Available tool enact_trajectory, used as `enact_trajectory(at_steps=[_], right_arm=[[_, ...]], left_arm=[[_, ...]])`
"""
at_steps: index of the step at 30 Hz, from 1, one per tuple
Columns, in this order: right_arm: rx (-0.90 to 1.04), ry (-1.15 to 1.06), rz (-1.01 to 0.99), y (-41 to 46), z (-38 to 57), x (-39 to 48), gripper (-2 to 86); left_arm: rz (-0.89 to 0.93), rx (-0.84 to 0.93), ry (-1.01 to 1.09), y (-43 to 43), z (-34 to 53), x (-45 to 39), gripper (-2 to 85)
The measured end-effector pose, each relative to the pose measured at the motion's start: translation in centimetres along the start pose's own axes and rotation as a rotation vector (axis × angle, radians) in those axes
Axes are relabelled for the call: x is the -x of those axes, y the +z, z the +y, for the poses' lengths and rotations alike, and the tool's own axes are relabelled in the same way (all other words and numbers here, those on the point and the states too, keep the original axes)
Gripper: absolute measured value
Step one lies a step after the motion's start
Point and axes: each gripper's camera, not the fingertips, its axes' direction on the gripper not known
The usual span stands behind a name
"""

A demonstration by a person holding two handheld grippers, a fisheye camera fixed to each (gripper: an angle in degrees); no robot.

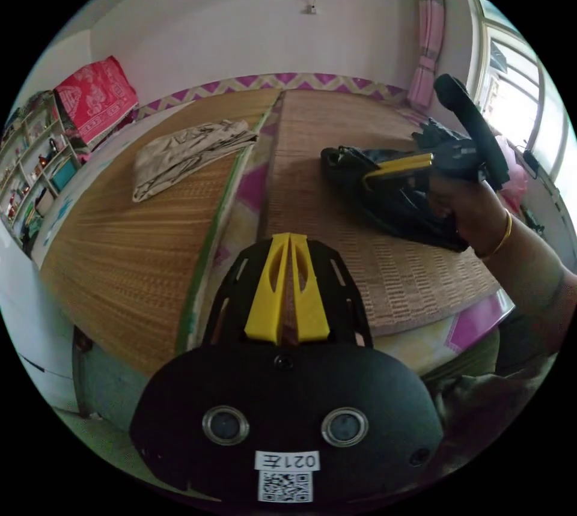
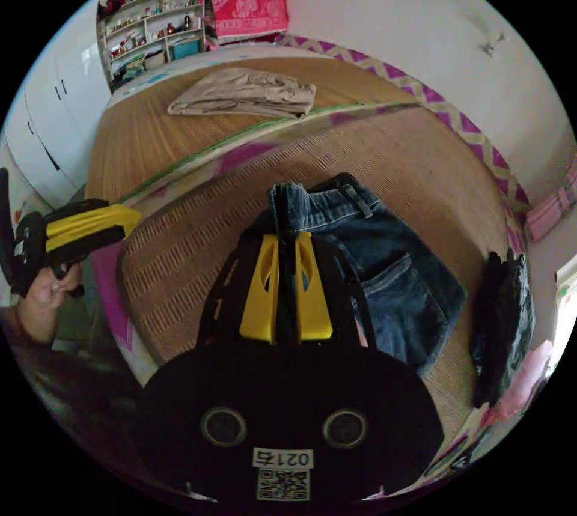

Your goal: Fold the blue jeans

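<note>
Two tools: each held by a person, over a bed covered with woven mats.

Left gripper view, left tool (image 1: 290, 238): yellow jaws pressed together, nothing between them, hanging above the bare woven mat (image 1: 336, 251).
Left gripper view, jeans (image 1: 390, 203): a dark heap on the mat, well off to this tool's right; the right tool (image 1: 368, 178) has its closed jaws on the near edge of the heap.
Left gripper view, hand (image 1: 466, 203): holds the right tool's handle, a gold bangle on the wrist.
Left gripper view, surroundings: a beige garment (image 1: 186, 155) lies folded on the far mat; pink curtain (image 1: 428, 35) by the window.

Right gripper view, right tool (image 2: 287, 236): jaws closed on the waistband of the jeans (image 2: 384, 276).
Right gripper view, jeans look: dark blue denim, back pocket up, spreading from the jaw tips to the right.
Right gripper view, surroundings: a dark garment (image 2: 502, 324) lies beside the jeans; the beige garment (image 2: 246, 94) lies farther off; left tool (image 2: 135, 217) at the left edge, jaws together; shelves (image 2: 153, 17) and red cloth (image 2: 246, 2) beyond.
</note>
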Motion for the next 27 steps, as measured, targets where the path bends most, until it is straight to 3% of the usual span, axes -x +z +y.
enact_trajectory(at_steps=[2,5,9,19,23,27], right_arm=[[-0.034,0.010,0.033,-0.3,-0.2,1.1,4.5],[0.056,0.005,-0.070,2.2,0.9,1.8,6.0],[-0.072,0.108,-0.110,-0.2,5.7,-1.4,7.5],[-0.084,0.141,-0.111,1.7,11.5,-6.2,4.3],[-0.319,0.419,-0.397,-7.1,19.8,-21.0,3.5],[-0.564,0.623,-0.414,-20.5,35.1,-37.1,4.7]], left_arm=[[0.006,0.004,-0.021,-0.4,0.5,1.1,-0.9],[0.048,0.015,-0.049,-0.2,0.6,2.1,-1.0],[0.097,0.002,-0.082,0.1,0.5,2.3,-1.0],[0.131,-0.005,-0.091,0.8,-1.1,0.6,-1.0],[0.134,-0.007,-0.062,1.1,-1.8,-0.8,-0.9],[0.161,-0.014,-0.025,1.9,-3.0,-3.2,-0.9]])
